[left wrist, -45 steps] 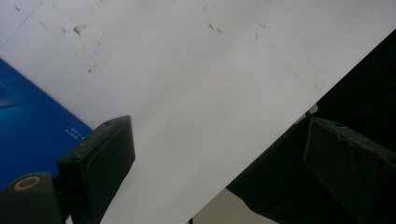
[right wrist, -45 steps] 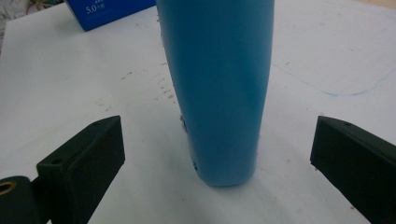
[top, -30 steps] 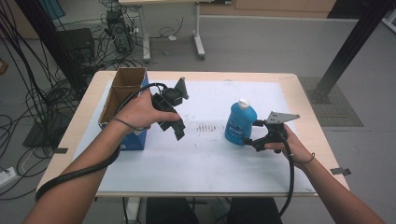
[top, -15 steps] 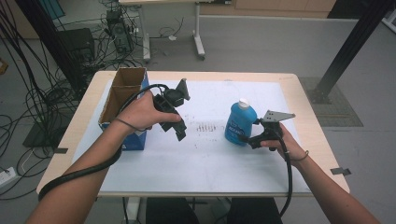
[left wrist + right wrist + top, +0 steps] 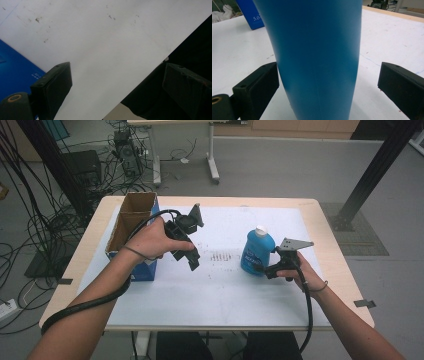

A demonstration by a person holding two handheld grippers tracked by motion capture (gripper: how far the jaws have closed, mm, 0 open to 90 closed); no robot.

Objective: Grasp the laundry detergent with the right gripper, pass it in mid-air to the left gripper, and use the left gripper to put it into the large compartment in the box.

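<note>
A blue bottle (image 5: 257,251) with a white cap stands upright on the white paper sheet (image 5: 225,290), right of the middle. My right gripper (image 5: 261,269) comes in low from the right, and its open jaws reach around the bottle's lower part. In the right gripper view the bottle (image 5: 317,57) stands between the jaws of the right gripper (image 5: 329,80): the left pad (image 5: 259,87) is at its side, the right pad (image 5: 399,85) stands clear of it. My left gripper (image 5: 193,264) is held above the sheet, open and empty, as the left gripper view (image 5: 117,77) shows.
An open-topped box (image 5: 131,227), cardboard inside and blue outside, stands at the table's left, just beside my left hand; its blue side (image 5: 15,67) is near the left jaw. The wooden table edge (image 5: 345,270) runs close to the right forearm. Cables and table legs lie on the floor beyond.
My right gripper has edged left, closer around the bottle's base. The left hand and its gripper have stayed where they were. The bottle has not moved.
</note>
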